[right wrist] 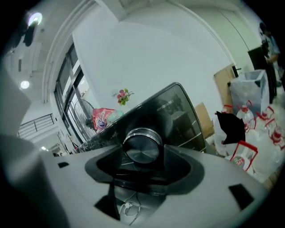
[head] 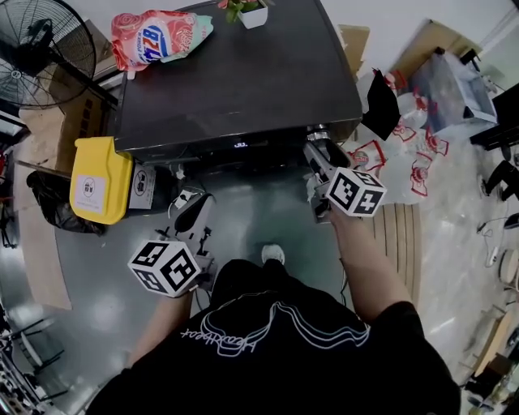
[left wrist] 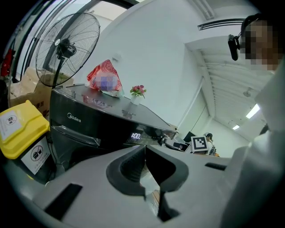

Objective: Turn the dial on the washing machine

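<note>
A black washing machine [head: 235, 73] stands in front of me, its lit display [head: 240, 145] on the front panel. Its round metal dial [right wrist: 141, 147] sits at the panel's right end [head: 318, 130]. My right gripper [head: 316, 150] reaches to that corner, and in the right gripper view [right wrist: 142, 153] its two pads sit against the dial's left and right sides. My left gripper [head: 195, 207] hangs lower, in front of the machine's left half and away from it. In the left gripper view [left wrist: 145, 151] its jaws meet at the tips with nothing between them.
A pink detergent bag [head: 158, 36] and a small potted plant [head: 251, 10] lie on the machine's top. A yellow bin [head: 99, 178] stands at its left, a floor fan [head: 40, 49] beyond. Plastic bags [head: 405, 162] and a black cloth [head: 381, 101] clutter the floor at the right.
</note>
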Available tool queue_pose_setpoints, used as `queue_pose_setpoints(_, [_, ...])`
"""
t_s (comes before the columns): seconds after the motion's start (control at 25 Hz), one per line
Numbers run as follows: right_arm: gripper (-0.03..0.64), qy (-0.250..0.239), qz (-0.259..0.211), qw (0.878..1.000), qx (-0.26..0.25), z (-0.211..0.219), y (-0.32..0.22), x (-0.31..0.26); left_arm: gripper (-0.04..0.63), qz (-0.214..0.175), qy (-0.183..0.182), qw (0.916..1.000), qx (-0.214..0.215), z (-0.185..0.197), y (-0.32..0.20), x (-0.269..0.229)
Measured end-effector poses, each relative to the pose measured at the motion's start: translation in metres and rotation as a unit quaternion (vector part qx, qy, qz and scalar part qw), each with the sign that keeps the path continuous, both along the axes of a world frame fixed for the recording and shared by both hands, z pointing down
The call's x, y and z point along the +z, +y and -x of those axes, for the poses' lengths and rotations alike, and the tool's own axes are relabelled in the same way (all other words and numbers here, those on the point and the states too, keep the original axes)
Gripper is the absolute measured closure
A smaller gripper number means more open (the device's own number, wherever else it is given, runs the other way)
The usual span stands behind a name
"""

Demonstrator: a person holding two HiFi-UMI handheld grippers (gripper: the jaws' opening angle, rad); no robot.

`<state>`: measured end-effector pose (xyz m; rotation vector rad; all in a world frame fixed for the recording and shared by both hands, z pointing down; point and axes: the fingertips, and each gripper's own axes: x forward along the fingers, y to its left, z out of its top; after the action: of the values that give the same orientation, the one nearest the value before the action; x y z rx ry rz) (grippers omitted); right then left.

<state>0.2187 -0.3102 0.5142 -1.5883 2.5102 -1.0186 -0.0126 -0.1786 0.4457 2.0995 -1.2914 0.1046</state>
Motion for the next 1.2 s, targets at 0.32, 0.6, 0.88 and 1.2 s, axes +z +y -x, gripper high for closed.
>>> queue_pose_setpoints(0.32, [0.258, 0.229, -0.111, 0.966, -0.038, 0.004, 0.009, -0.006, 0.584, -0.002, 0.004, 1.0000, -0.009, 0.013, 0.002, 0.003])
queue_pose_setpoints(0.6, [0.258, 0.479, -0.220, 0.846, -0.077, 0.023, 0.013, -0.018, 0.584, 0.002, 0.008, 0.9998, -0.017, 0.020, 0.007, 0.001])
queue_pose_setpoints(0.88, [0.284, 0.573, -0.234, 0.782, -0.069, 0.022, 0.005, -0.012, 0.584, 0.014, -0.001, 0.9991, -0.040, 0.033, 0.010, 0.005])
queue_pose_setpoints(1.2, [0.337, 0.588, -0.228, 0.774, -0.053, 0.018, 0.000, -0.005, 0.584, 0.026, -0.003, 0.9986, -0.045, 0.028, 0.008, 0.008])
